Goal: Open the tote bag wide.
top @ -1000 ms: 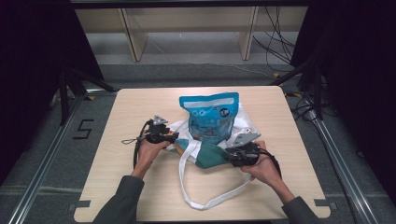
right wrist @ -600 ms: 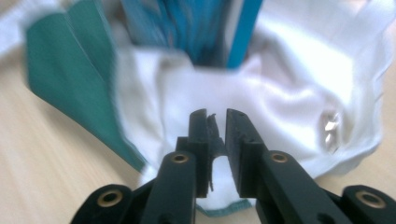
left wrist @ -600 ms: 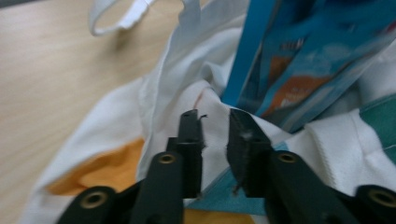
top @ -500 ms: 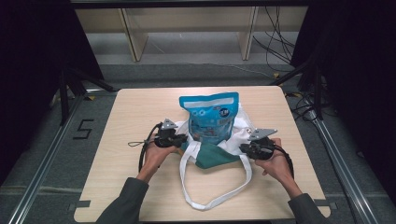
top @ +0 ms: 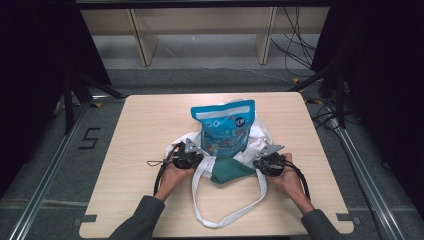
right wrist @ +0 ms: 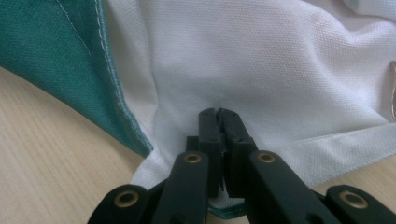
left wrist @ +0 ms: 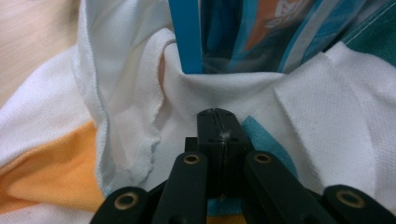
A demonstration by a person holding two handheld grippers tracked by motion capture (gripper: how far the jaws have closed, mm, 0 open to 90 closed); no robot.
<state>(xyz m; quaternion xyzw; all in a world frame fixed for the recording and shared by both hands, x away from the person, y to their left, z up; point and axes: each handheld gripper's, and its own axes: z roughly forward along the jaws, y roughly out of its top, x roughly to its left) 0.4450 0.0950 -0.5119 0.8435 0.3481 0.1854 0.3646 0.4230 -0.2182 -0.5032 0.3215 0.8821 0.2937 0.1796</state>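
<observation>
Wooden desk (top: pixel 150 125) under a dark-walled rig carries a white cloth bag (top: pixel 260 142) with a teal panel, and a blue snack pouch (top: pixel 225 127) stands half in its mouth. Both sets of jaws have just been closing, each onto the bag's cloth. Seen from the left gripper view, the left gripper (left wrist: pixel 218 122) has its jaws brought fully together, with a fold of the white rim (left wrist: pixel 187 93) nipped between the tips; the pouch's blue edge (left wrist: pixel 187 32) rises just beyond, at twelve o'clock from the jaws. On the right gripper view the right gripper (right wrist: pixel 218 114) is likewise clamped tight, biting a pucker of white cloth (right wrist: pixel 261 60), with the teal panel (right wrist: pixel 51 42) off at ten o'clock and bare desk below it. From the high view the left gripper (top: pixel 189 152) sits at eight o'clock of the pouch and the right gripper (top: pixel 267 159) at four o'clock, so the two grips flank the bag's mouth. That placement looks meant to hold the opening on both sides, probably to draw the cloth up around the pouch or to lift bag and pouch as one. The white handles (top: pixel 225 220) trail loose toward six o'clock, near the desk's front edge, between the person's forearms.
</observation>
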